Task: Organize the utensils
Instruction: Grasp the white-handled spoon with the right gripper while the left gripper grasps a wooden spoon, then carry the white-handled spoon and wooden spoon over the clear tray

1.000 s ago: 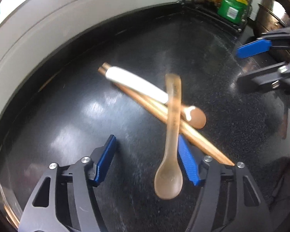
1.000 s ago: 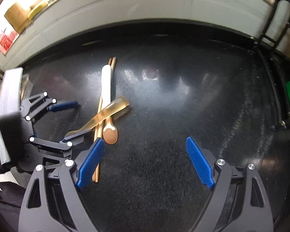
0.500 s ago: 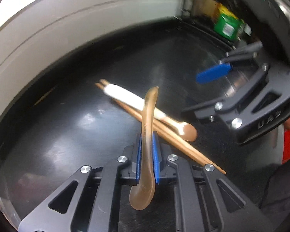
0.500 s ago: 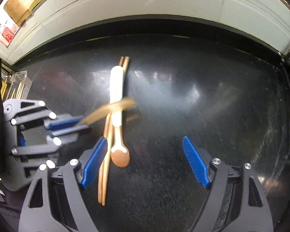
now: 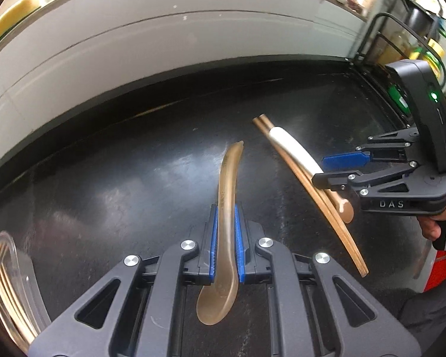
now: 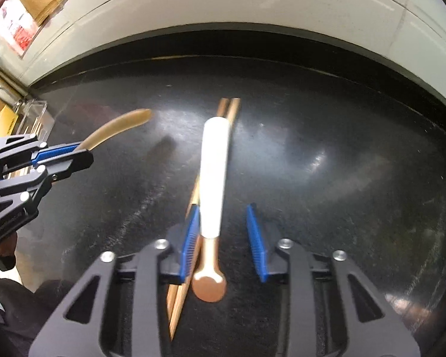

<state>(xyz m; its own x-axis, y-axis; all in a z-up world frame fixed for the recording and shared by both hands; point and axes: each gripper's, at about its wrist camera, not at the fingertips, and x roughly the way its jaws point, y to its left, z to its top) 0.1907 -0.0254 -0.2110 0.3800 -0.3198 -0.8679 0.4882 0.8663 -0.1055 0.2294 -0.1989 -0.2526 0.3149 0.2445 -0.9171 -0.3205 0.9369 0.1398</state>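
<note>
My left gripper is shut on a translucent brown spoon and holds it above the black countertop, bowl toward the camera. On the counter, a white-handled spoon with a copper bowl lies over a pair of wooden chopsticks. My right gripper straddles that spoon's handle and its jaws are closing. The left pad is close beside the handle; a gap remains on the right side. The right wrist view shows the left gripper at the left with the brown spoon.
A clear plastic container with wooden sticks in it stands at the counter's left edge. A white tiled wall runs along the back. A black wire rack with bottles stands at the far right. A person's hand holds the right gripper.
My left gripper shut on the brown spoon and lifted it left, off the pile. My right gripper moved over the white-handled spoon and its jaws narrowed around the handle.
</note>
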